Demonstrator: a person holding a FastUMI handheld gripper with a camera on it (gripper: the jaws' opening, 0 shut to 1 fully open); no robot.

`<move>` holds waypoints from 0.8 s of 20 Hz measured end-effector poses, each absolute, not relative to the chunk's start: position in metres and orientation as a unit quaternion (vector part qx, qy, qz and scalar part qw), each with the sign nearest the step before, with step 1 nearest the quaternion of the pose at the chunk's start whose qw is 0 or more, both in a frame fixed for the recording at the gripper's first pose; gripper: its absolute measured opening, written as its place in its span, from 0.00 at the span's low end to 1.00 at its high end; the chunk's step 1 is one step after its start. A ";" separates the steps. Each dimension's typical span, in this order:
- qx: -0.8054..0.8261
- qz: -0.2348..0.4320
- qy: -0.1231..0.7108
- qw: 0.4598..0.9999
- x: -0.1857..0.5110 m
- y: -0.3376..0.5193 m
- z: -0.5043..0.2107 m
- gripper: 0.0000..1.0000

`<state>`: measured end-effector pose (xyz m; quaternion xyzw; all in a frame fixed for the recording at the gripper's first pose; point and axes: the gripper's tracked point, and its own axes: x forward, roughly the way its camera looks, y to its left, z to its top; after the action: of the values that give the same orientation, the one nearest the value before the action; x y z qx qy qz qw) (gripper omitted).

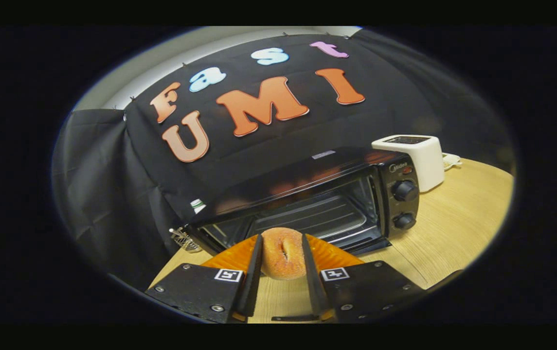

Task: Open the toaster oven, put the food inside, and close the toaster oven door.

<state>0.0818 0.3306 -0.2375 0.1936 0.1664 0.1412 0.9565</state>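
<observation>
A sugared donut (283, 255) stands on edge between my two fingers, and my gripper (281, 239) is shut on it, one finger pressing each side. Just under and behind the donut lies an orange plate (332, 253); I cannot tell whether the donut still touches it. Beyond the plate stands the black toaster oven (307, 194) with two knobs (404, 190) on its right panel. Its wire rack (314, 214) is plainly in sight, and the door seems folded down, with a dark edge (370, 244) showing to the right of the plate.
A white pop-up toaster (417, 155) stands behind the oven's right corner. A small wire object (184, 240) sits by the oven's left front corner. The wooden table (453, 228) stretches away to the right of the oven.
</observation>
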 end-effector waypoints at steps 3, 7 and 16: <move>0.210 0.139 0.167 0.953 0.097 0.335 -0.239 0.44; 0.224 0.135 0.173 0.950 0.115 0.338 -0.244 0.44; 0.223 0.118 0.170 0.952 0.153 0.341 -0.247 0.44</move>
<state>0.1532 0.3406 -0.2466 0.2234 0.1705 0.1179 0.9524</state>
